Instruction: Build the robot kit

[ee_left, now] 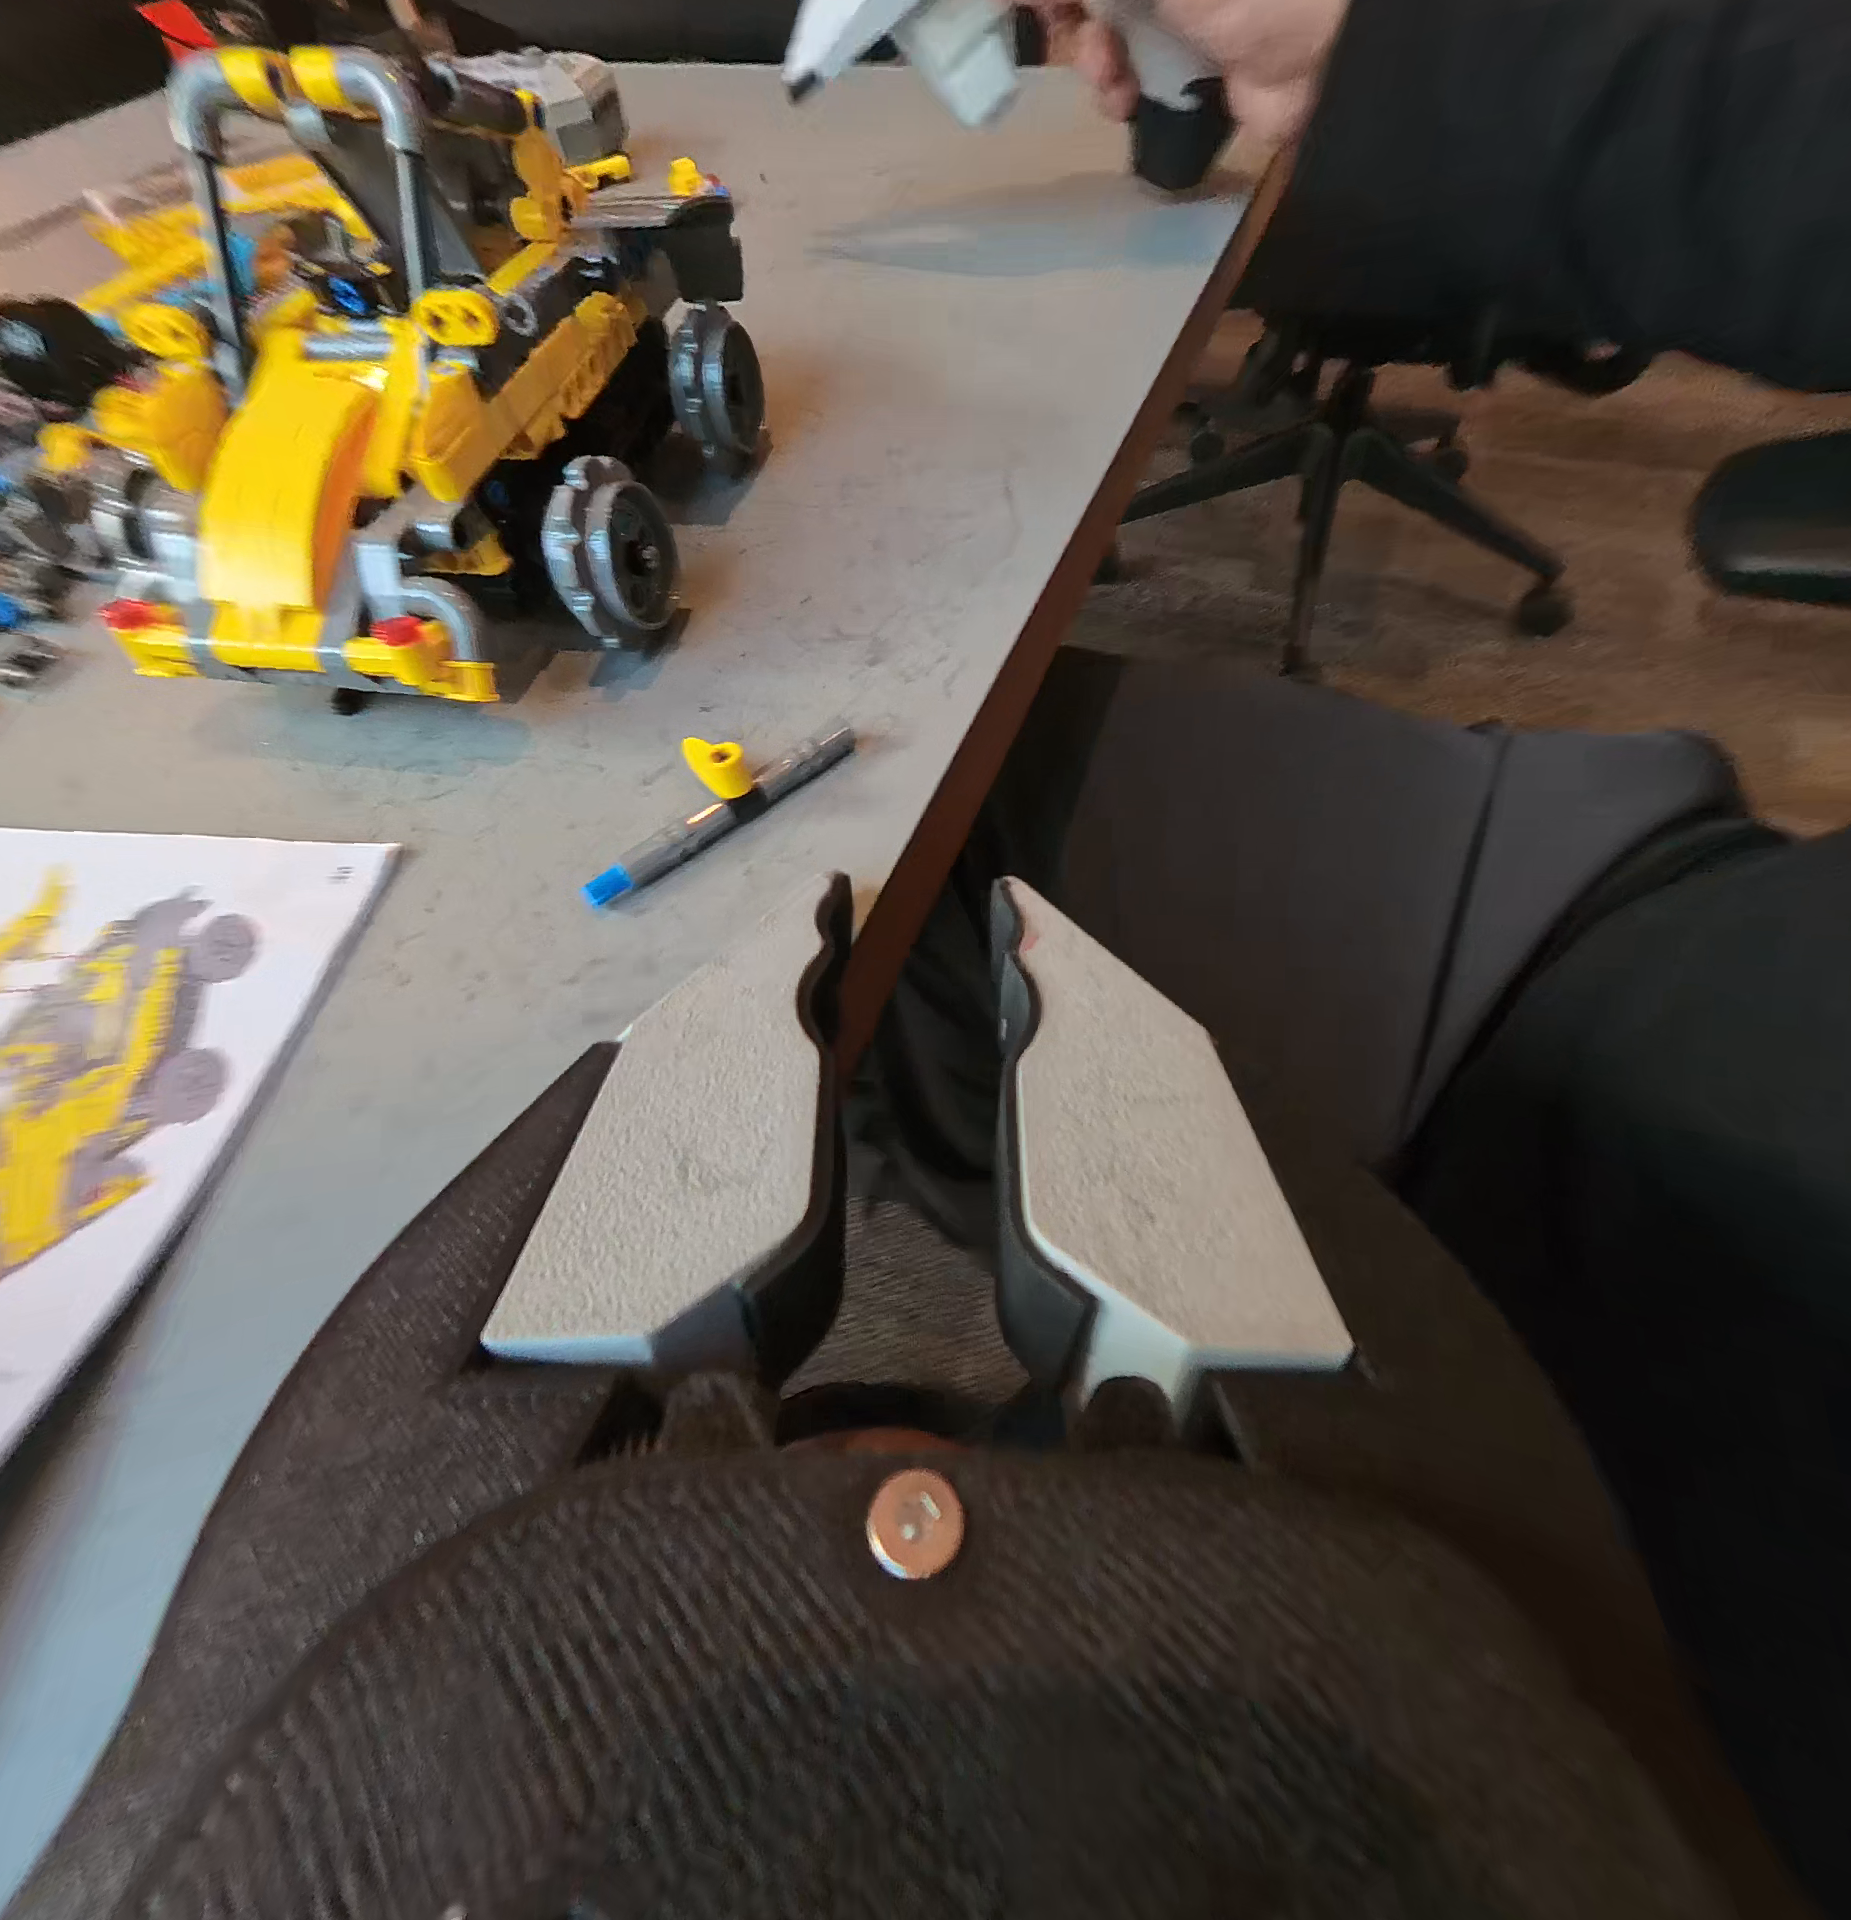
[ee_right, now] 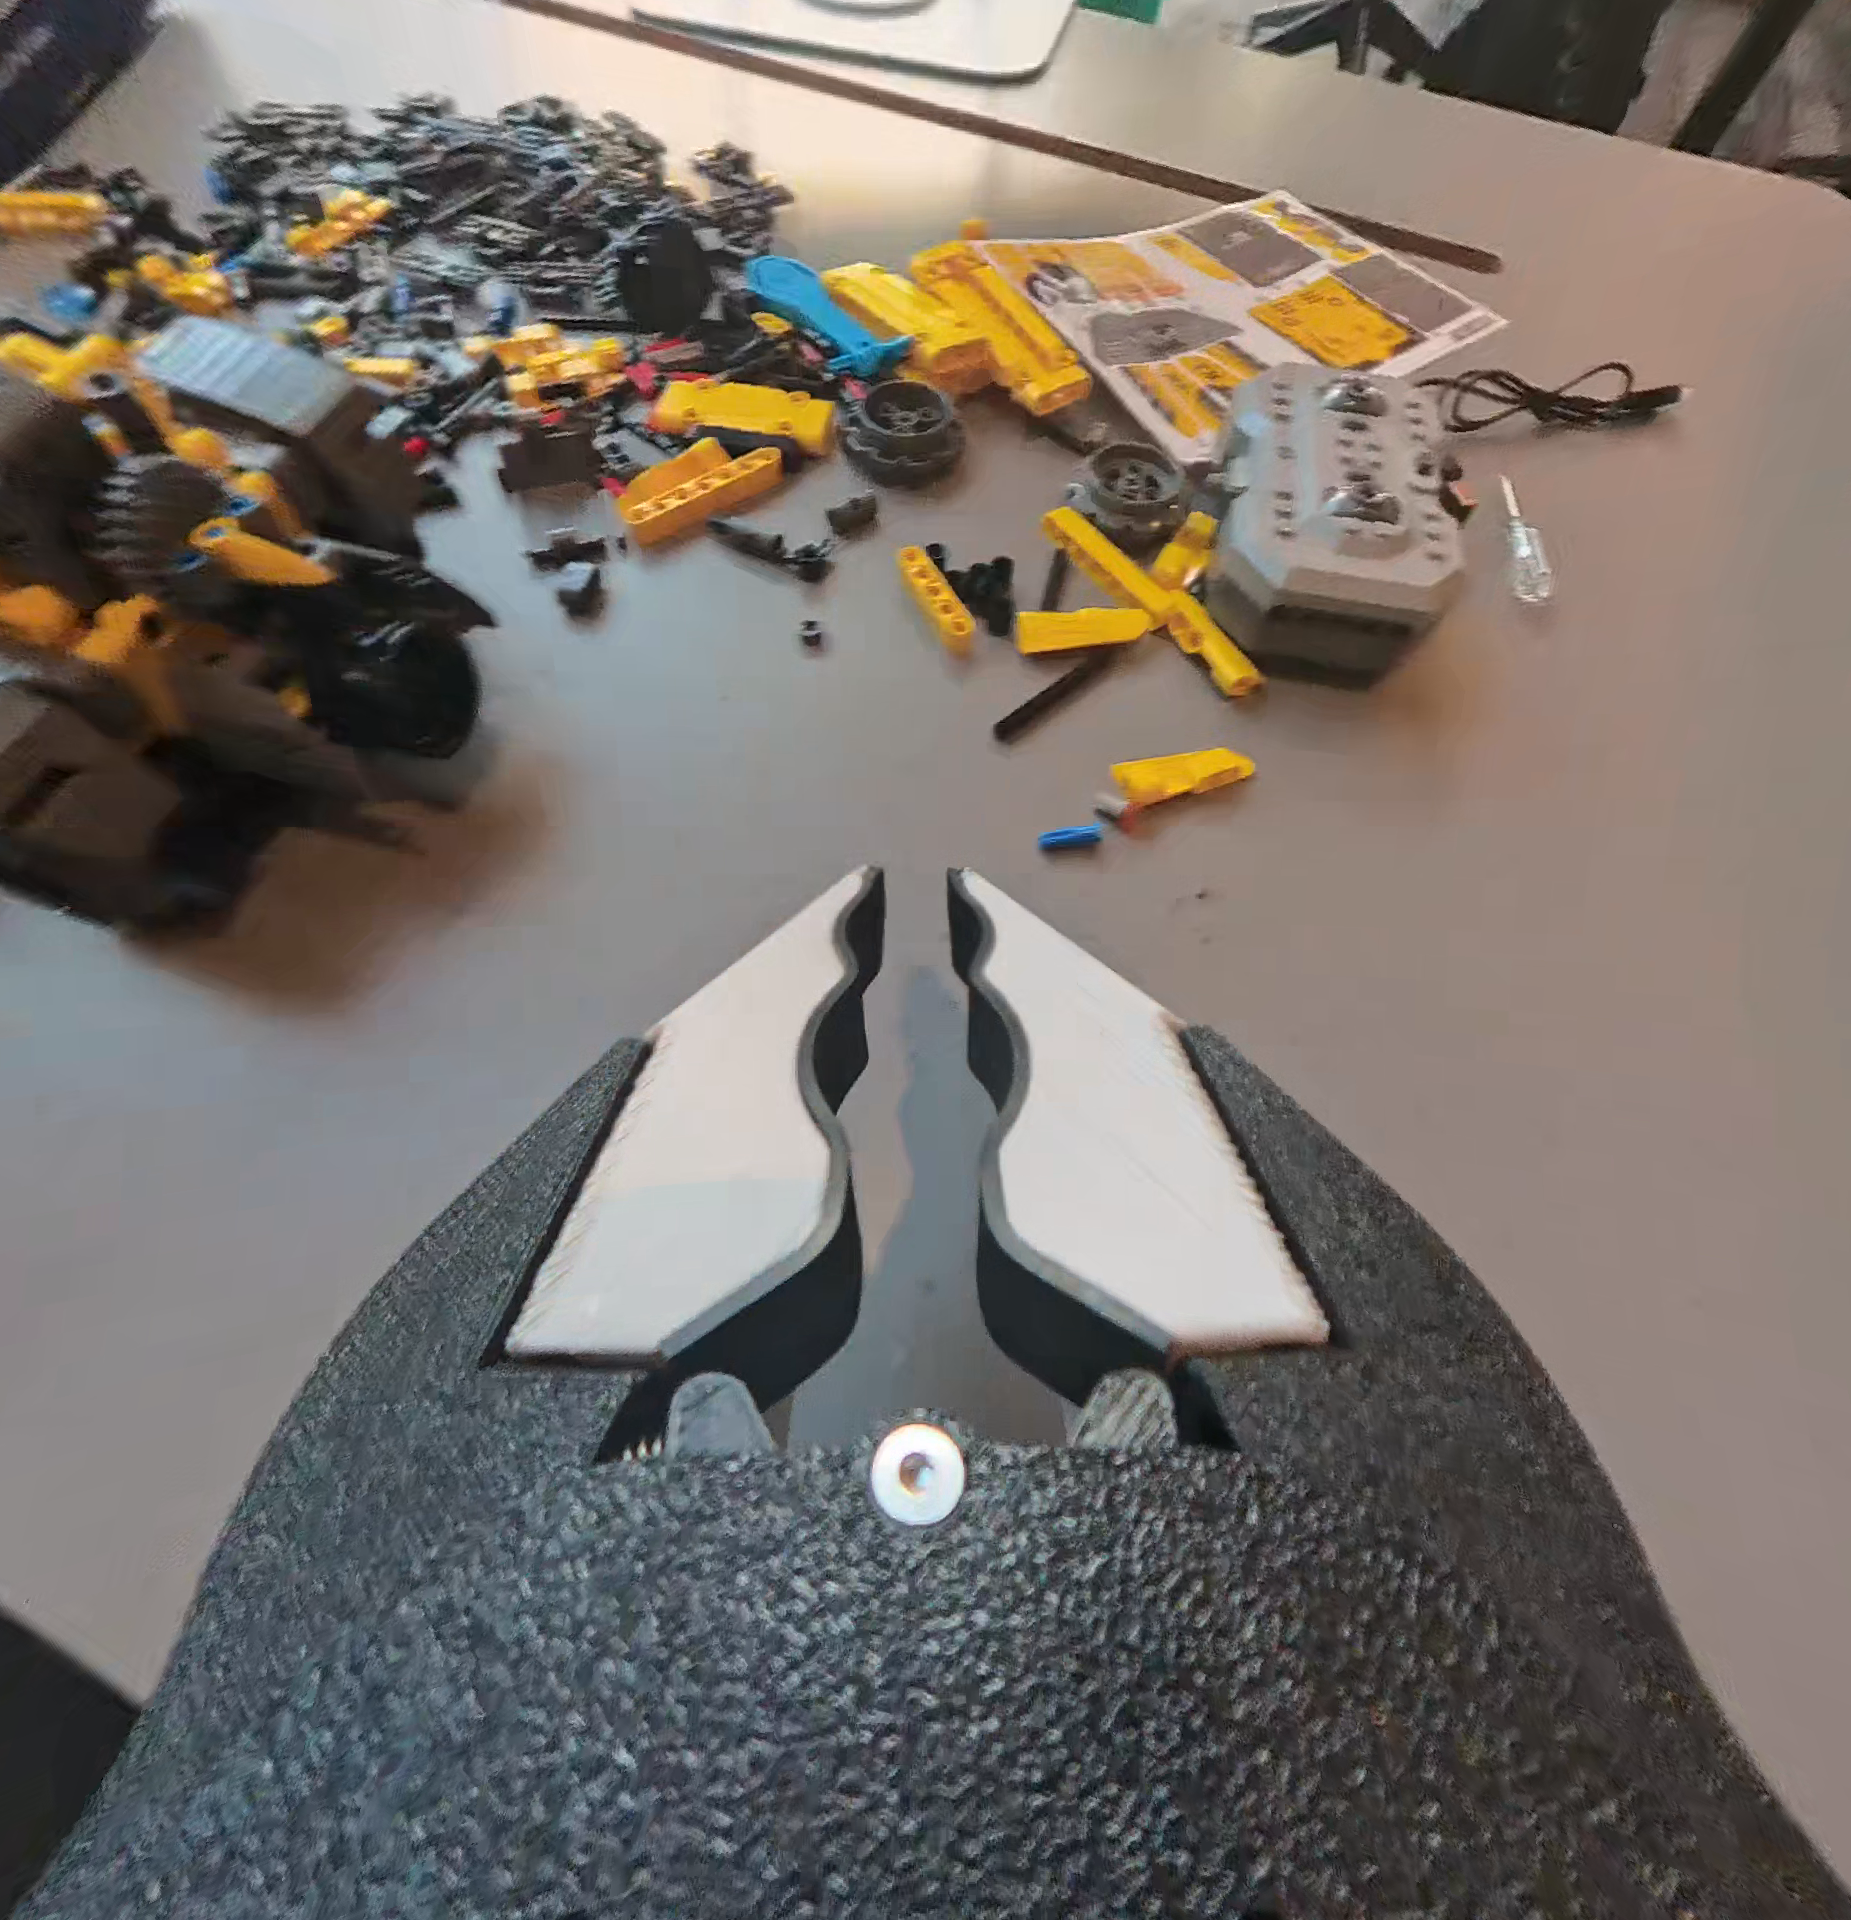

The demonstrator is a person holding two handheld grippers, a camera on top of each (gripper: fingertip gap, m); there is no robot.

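Grey axle (ee_left: pixel 723 818) with blue tip and yellow clip lies on table (ee_left: pixel 952 416), just ahead-left of left claw (ee_left: pixel 921 894). Left claw released, empty, jaws straddling table edge. Yellow toy truck (ee_left: pixel 381 416) farther ahead-left, two wheels showing; one open booklet (ee_left: pixel 121 1039) to claw's left.

Right claw (ee_right: pixel 916 878) released, empty, above table. One blue pin (ee_right: pixel 1068 837) just ahead-right, yellow beam (ee_right: pixel 1181 774) beyond it. Grey motor block (ee_right: pixel 1336 520), small screwdriver (ee_right: pixel 1523 551) farther ahead-right; loose parts heap (ee_right: pixel 505 208) far ahead-left.
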